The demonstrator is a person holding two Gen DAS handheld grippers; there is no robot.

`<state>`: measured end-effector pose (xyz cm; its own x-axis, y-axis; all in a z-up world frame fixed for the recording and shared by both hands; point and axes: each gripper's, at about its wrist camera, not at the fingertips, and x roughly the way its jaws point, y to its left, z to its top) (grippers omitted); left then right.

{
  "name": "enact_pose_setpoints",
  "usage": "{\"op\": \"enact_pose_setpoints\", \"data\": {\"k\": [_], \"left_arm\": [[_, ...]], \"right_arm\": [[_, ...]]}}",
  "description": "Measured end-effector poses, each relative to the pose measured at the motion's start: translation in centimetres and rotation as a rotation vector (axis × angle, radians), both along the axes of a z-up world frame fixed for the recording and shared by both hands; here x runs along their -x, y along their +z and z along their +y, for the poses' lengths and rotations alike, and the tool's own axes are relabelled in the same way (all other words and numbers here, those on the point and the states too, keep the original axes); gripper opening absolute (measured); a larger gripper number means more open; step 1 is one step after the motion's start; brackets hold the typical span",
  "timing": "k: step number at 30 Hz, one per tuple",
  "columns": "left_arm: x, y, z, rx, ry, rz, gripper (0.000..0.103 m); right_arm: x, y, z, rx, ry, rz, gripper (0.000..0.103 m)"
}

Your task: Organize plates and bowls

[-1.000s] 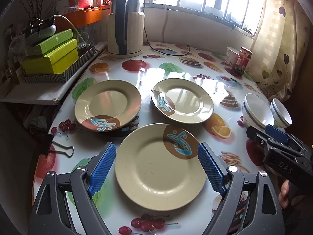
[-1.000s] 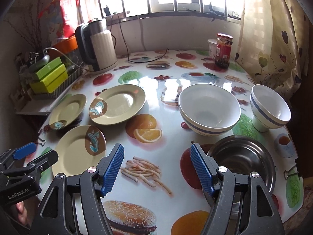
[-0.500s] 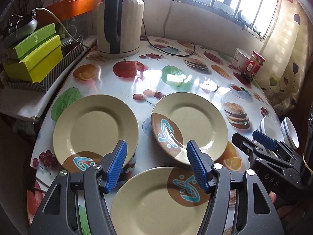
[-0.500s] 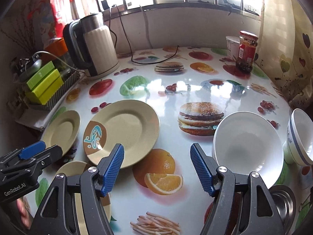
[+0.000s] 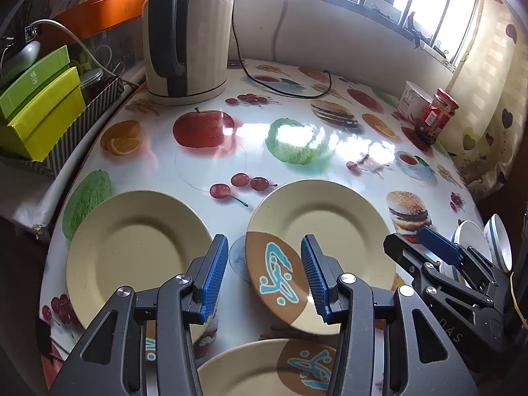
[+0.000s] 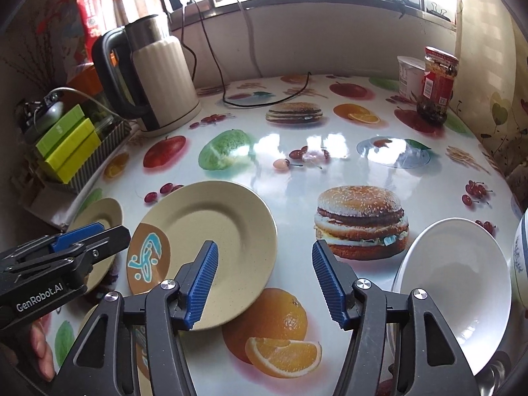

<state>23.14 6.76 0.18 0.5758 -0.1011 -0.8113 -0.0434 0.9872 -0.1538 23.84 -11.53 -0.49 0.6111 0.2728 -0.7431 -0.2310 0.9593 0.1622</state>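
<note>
Both hand-held grippers nearer middle plate's rim.

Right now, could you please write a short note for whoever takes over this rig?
Left gripper: closing, empty, over the middle plate's near-left rim.
Right gripper: closing, empty, above that plate's right edge.
Left plate and near plate lie separately; white bowl and striped bowl sit at the right.
Done: nothing stacked.
Left: stack plates, nest bowls.
</note>
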Motion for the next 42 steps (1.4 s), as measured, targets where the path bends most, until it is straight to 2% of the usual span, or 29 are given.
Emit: {"op": "enact_pose_setpoints", "data": {"k": [4,6,8,11,12,16,23,25,27,33,35,42], "left_arm": [[-0.6,-0.4,-0.2,-0.005,-0.002,0.011,0.047],[-0.8,-0.7,0.0,0.003,0.002,0.017,0.047],[-0.8,-0.8,0.1,-0.001,0.004,0.021,0.047],[-1.0,-1.1,-0.1,-0.002,-0.003,0.031,0.047],[-1.1,-1.3,-0.1,0.0,-0.004,0.036,0.047],[-1.4,-1.7,-0.3,0.005,-0.006,0.042,0.047],[-2.0,-2.4,-0.5,0.009,-0.009,0.062,0.047],[-2.1,-2.6,-0.4,0.014,-0.012,0.07,0.039],[-2.2,-2.9,-0.3,0.018,-0.007,0.079,0.037],[-2.2,-3.3,-0.4,0.006,-0.005,0.088,0.031],[-2.3,-3.3,-0.2,0.004,0.002,0.088,0.028],[-2.3,-3.3,-0.2,0.007,0.004,0.086,0.027]], "right_arm": [[-0.8,-0.3,0.5,0.02,-0.003,0.002,0.055],[-0.8,-0.3,1.1,0.028,0.022,-0.004,0.047],[-0.5,-0.1,1.6,0.033,0.046,-0.028,0.047],[-0.6,-0.3,1.9,0.033,0.057,-0.017,0.047],[-0.7,-0.6,1.8,0.053,0.045,-0.011,0.047],[-1.1,-1.5,0.8,0.028,-0.004,0.031,0.046],[-1.7,-2.1,0.8,0.011,-0.002,0.05,0.046],[-1.9,-2.3,0.7,0.006,-0.009,0.06,0.043],[-2.0,-2.5,0.6,-0.001,-0.012,0.066,0.035],[-2.3,-2.8,0.1,-0.038,-0.023,0.083,0.024],[-2.3,-2.8,0.1,-0.045,-0.022,0.085,0.023],[-2.4,-2.8,0.1,-0.055,-0.029,0.081,0.022]]}}
